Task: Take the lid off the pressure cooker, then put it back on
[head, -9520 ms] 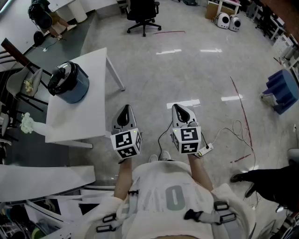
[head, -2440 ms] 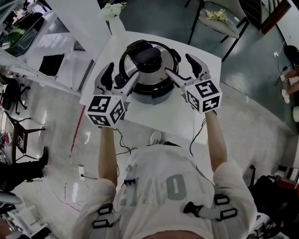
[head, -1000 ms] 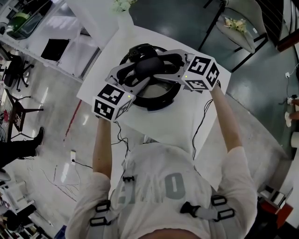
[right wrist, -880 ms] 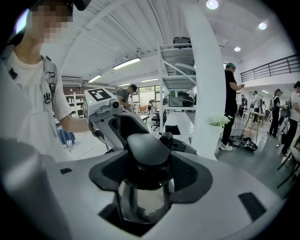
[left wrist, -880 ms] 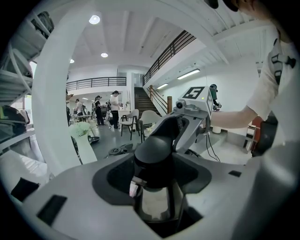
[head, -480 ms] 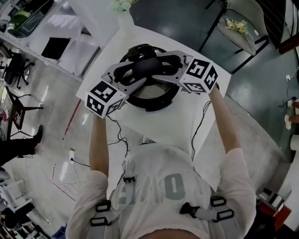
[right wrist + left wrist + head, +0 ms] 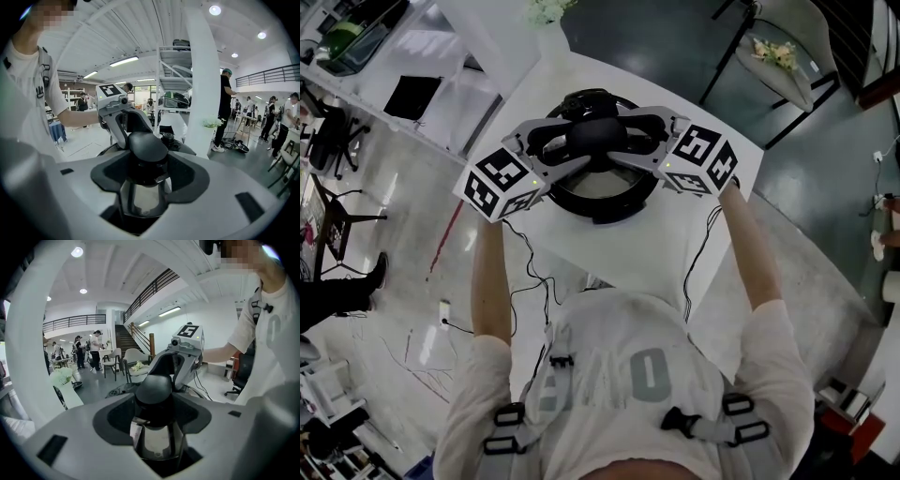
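Observation:
The pressure cooker (image 7: 598, 195) stands on a white table (image 7: 661, 255) with its lid on. A black knob (image 7: 593, 139) tops the lid. My left gripper (image 7: 570, 142) reaches in from the left and holds the knob (image 7: 153, 387) between its two jaws. From the right comes my right gripper (image 7: 624, 141), whose jaws have just been closing and now hug the same knob (image 7: 146, 147). The left gripper view shows the right gripper (image 7: 180, 357) opposite, and the right gripper view shows the left gripper (image 7: 117, 115).
A white vase of flowers (image 7: 546, 14) stands at the table's far edge. A chair (image 7: 778, 52) is behind to the right. Cables (image 7: 703, 253) hang over the table's near side. Another desk with a dark pad (image 7: 411, 97) is on the left.
The left gripper's marker cube has swung left and rolled a little around the knob. The right gripper has stayed in place. The lid still sits on the cooker.

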The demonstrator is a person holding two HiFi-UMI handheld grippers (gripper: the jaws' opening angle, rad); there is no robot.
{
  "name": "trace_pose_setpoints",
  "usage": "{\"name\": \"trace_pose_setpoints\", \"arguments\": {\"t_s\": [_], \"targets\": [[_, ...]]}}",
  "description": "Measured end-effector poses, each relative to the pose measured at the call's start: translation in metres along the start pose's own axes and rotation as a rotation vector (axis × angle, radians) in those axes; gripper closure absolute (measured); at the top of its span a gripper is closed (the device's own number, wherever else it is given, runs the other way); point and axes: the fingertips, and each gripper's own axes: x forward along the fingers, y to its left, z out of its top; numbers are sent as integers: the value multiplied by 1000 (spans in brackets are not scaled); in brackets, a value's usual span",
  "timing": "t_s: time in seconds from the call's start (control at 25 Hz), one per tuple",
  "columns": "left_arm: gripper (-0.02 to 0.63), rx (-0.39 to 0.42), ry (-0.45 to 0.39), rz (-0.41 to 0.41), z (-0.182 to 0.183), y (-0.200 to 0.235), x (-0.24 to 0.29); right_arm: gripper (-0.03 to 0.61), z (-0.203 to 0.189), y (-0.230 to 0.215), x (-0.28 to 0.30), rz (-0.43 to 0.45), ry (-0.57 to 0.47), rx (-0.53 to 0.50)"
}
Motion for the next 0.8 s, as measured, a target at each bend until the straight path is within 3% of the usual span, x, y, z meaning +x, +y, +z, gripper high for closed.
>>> {"name": "trace_pose_setpoints", "arguments": {"t_s": [0.24,0.52,0.8], "targets": [[362,-9,15,0,-5,12,-7,370,-5,8,-12,-57,36,13],[376,-45,20,-121,-4,8,-2,363,-6,9,-12,-106,57,24],[377,-61,0,-129,-4,7,-3,356,-6,9,-10,-137,57,16]]}}
